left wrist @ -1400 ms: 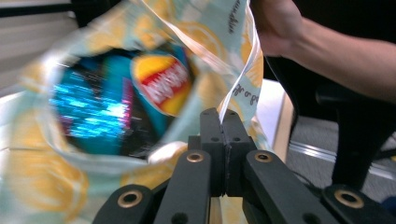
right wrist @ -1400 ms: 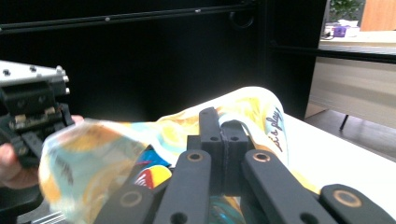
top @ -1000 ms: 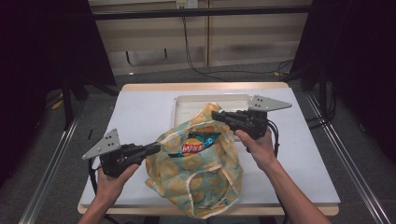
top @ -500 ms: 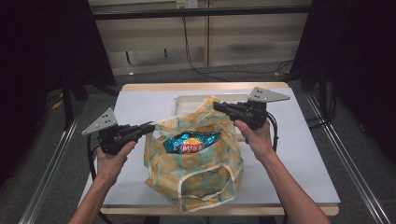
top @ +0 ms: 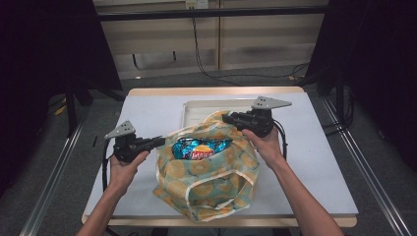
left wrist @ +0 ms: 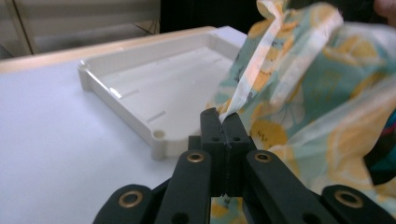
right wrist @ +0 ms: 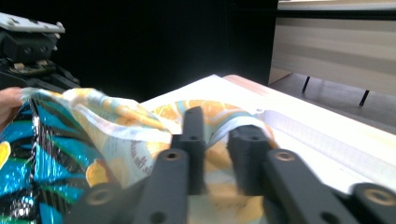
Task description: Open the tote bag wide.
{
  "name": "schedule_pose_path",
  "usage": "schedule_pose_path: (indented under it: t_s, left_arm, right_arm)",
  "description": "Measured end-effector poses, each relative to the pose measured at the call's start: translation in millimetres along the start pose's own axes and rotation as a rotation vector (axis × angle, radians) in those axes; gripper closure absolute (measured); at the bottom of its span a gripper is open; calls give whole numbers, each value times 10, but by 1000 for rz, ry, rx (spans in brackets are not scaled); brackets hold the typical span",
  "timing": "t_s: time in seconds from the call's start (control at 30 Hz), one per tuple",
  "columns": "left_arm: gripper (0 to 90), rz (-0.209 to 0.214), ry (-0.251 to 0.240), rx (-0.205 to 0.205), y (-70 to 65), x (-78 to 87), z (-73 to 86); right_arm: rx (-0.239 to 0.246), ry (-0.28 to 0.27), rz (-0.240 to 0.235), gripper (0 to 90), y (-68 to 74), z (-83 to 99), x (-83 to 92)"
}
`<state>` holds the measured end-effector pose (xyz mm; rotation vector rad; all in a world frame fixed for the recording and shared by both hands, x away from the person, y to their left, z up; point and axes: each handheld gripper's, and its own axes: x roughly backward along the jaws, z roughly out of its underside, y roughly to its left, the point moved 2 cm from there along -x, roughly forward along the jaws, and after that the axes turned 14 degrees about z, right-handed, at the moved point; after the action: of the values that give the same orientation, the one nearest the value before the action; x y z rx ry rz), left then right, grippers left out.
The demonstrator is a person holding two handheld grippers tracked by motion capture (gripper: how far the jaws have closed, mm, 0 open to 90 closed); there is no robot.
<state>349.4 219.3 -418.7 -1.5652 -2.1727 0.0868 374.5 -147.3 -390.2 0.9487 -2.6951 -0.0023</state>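
Left gripper (top: pixel 158 141): black, brass-ringed pivots, grey three-cornered plate.
Right gripper (top: pixel 227 118): black, grey plate, trailing black cable.
Forearms: bare, sleeveless.

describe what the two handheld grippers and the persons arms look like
Both grippers are black: the left gripper and the right gripper each carry a grey three-cornered plate on top, and a black cable trails from each. In the gripper views the jaws are matte black linkage bars with brass-coloured pivot rings and blocky black pads. The forearms are bare, with no sleeves or gloves in view.
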Motion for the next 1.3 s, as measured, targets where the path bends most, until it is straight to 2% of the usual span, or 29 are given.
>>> schedule_pose_path:
  t_s: [0.03, 0.1, 0.13, 0.17, 0.2, 0.33, 0.4, 0.43, 0.47, 0.5, 0.57, 0.6, 0.63, 0.67, 0.73, 0.77, 0.8, 0.83, 0.87, 0.9, 0.93, 0.97, 1.0, 1.03, 1.07, 1.1, 1.13, 1.17, 1.3]
  left_arm:
    - [900, 0, -4, 12, 9, 11, 65]
    - [900, 12, -50, 32, -7, 41, 93]
    - [900, 31, -62, 36, -33, 56, 85]
    - [895, 19, -62, 19, -74, 75, 59]
    - [876, 2, -55, -2, -120, 101, 25]
    - [811, -1, -78, -25, -149, 176, -10]
    - [713, -1, -98, -30, -169, 230, -14]
    - [713, -18, -96, -40, -201, 262, -19]
    - [635, -30, -86, -51, -233, 310, -29]
    - [616, -23, -96, -58, -254, 341, -40]
    - [614, -35, -94, -72, -279, 370, -54]
    - [614, -23, -102, -87, -310, 396, -67]
    - [647, 1, -114, -131, -394, 425, -93]
    - [675, 1, -114, -131, -394, 425, -93]
    - [682, 32, -96, -158, -461, 401, -102]
    - [686, 89, -95, -157, -478, 360, -91]
    - [682, 88, -83, -162, -487, 334, -82]
    - [613, 118, -70, -167, -497, 239, -49]
    - [585, 118, -70, -167, -497, 239, -49]
    - [585, 120, -52, -171, -496, 194, -35]
    - [542, 114, -28, -173, -501, 147, -22]
    - [527, 81, 2, -193, -494, 82, -4]
    - [547, 81, 2, -193, -494, 82, -4]
    - [595, 79, 15, -181, -475, 66, 1]
    - [595, 61, 21, -182, -453, 62, 3]
    - [753, 69, 8, -166, -407, 82, 3]
    - [814, 69, 8, -166, -407, 82, 3]
    - [867, 80, -12, -153, -392, 92, 1]
    - [899, 82, -34, -146, -327, 155, -65]
  right_arm:
    - [-13, 3, 6, 619, -9, 24, 16]
    - [-23, -2, 6, 582, -23, 38, 61]
    - [-20, -12, 9, 541, -17, 28, 98]
    - [-17, -20, 12, 512, -4, 13, 129]
    - [-15, -29, 6, 504, 15, -11, 170]
    - [13, -43, -12, 502, 71, -78, 281]
    - [29, -38, -19, 496, 106, -89, 359]
    - [29, -38, -19, 496, 106, -89, 359]
    - [40, -41, -20, 500, 123, -95, 416]
    - [44, -42, -23, 504, 130, -97, 435]
    - [52, -35, -23, 522, 136, -97, 452]
    - [59, -31, -36, 542, 138, -93, 456]
    - [65, -27, -38, 540, 141, -84, 434]
    - [65, -27, -38, 540, 141, -84, 434]
    - [73, -18, -48, 529, 155, -67, 393]
    - [72, -9, -50, 517, 162, -52, 366]
    - [75, 1, -51, 513, 168, -30, 331]
    - [76, 7, -48, 513, 174, -1, 291]
    - [80, 6, -44, 530, 176, 15, 273]
    - [80, 6, -44, 530, 176, 15, 273]
    - [87, 6, -39, 563, 180, 27, 261]
    - [92, 12, -47, 625, 186, 41, 243]
    - [92, 12, -47, 625, 186, 41, 243]
    - [100, 15, -36, 716, 184, 46, 232]
    - [100, 15, -36, 716, 184, 46, 232]
    - [99, 18, -39, 779, 181, 46, 224]
    - [99, 18, -39, 779, 181, 46, 224]
    - [108, 22, -42, 862, 187, 41, 223]
    - [109, 23, -60, 900, 207, 6, 225]
